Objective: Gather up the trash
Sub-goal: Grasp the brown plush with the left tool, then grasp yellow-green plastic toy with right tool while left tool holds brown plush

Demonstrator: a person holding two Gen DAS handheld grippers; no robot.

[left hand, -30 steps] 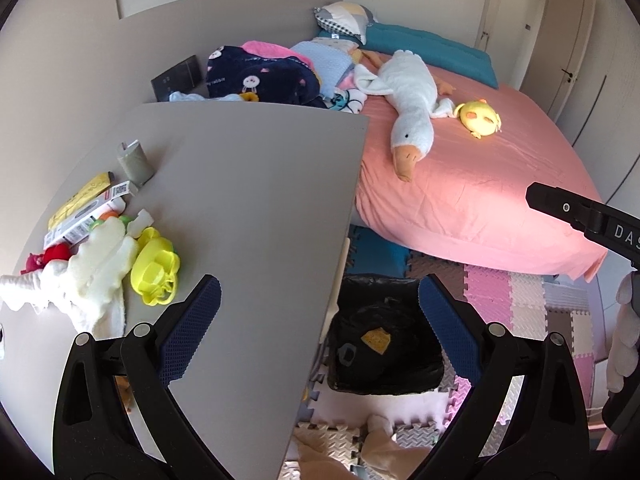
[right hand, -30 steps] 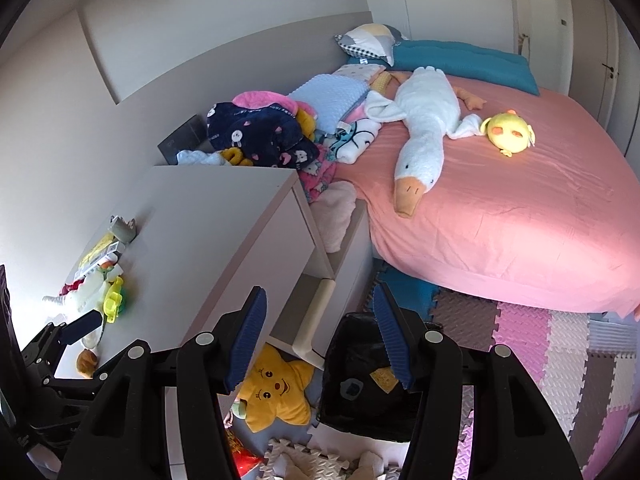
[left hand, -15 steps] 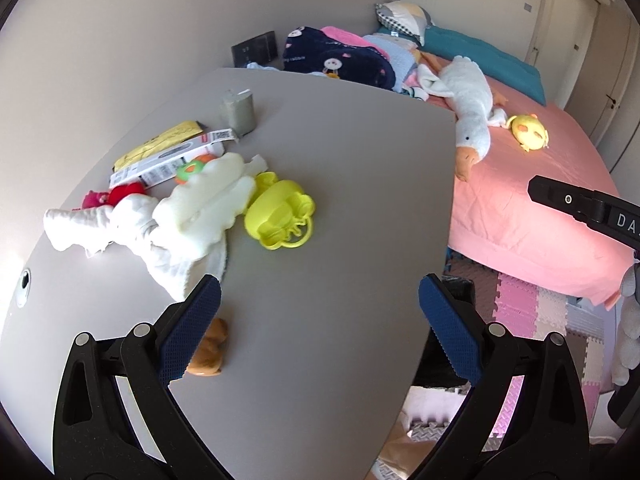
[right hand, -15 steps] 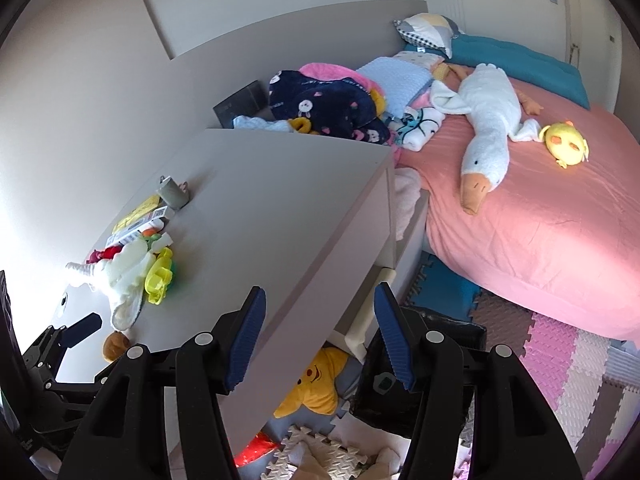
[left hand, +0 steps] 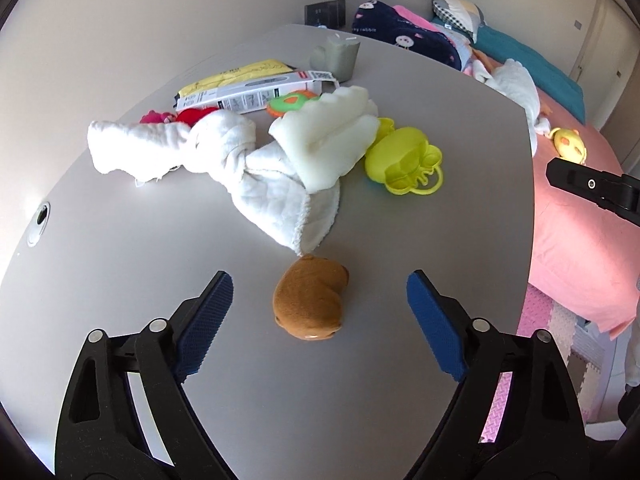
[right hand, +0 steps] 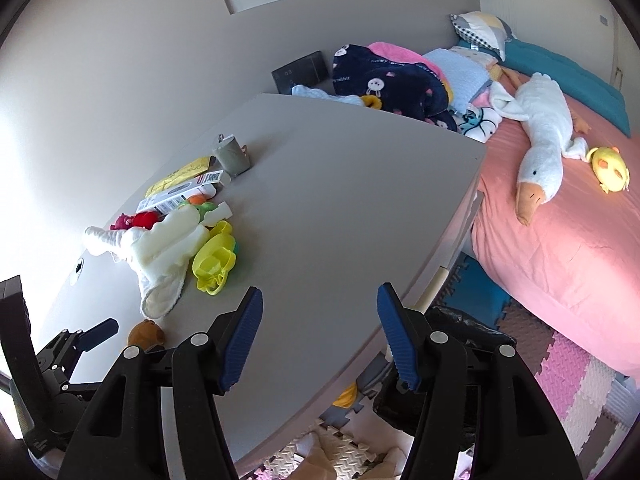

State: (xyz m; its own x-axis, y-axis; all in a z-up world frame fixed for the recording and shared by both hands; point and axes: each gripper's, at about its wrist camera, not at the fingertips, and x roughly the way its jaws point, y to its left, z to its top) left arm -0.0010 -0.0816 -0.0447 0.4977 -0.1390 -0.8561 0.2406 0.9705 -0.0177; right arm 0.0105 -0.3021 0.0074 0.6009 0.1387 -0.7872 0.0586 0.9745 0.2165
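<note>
Left claw point(left hand: 320, 312): released, jaws spread wide and low over the grey surface point(left hand: 420, 92); nothing between them but air.
Right claw point(right hand: 320, 336): released and empty, held above the surface's near edge, well apart from the clutter.
Nearest item: a small brown plush toy point(left hand: 310, 303) lies on the surface just ahead of the left claw and roughly centred in its gap, not touching either pad; the right wrist view shows the same brown plush toy point(right hand: 146, 333) close to the left claw's tip.
Clutter behind: white cloth point(left hand: 224, 160), cream foam piece point(left hand: 332, 136), yellow plastic mould point(left hand: 404, 160), printed carton point(left hand: 248, 94), grey cup point(left hand: 338, 58).
Bin: a black bin bag point(right hand: 468, 336) sits on the floor below the surface's edge, beside the bed point(right hand: 560, 240).
Step in hand, as I judge it: closing in on the plush toy.
Doing it well: keep the toy centred; lower until the pads flank its widest part; clench gently, since it looks soft and may squash or roll; avoid catching the cloth hem just beyond it.
</note>
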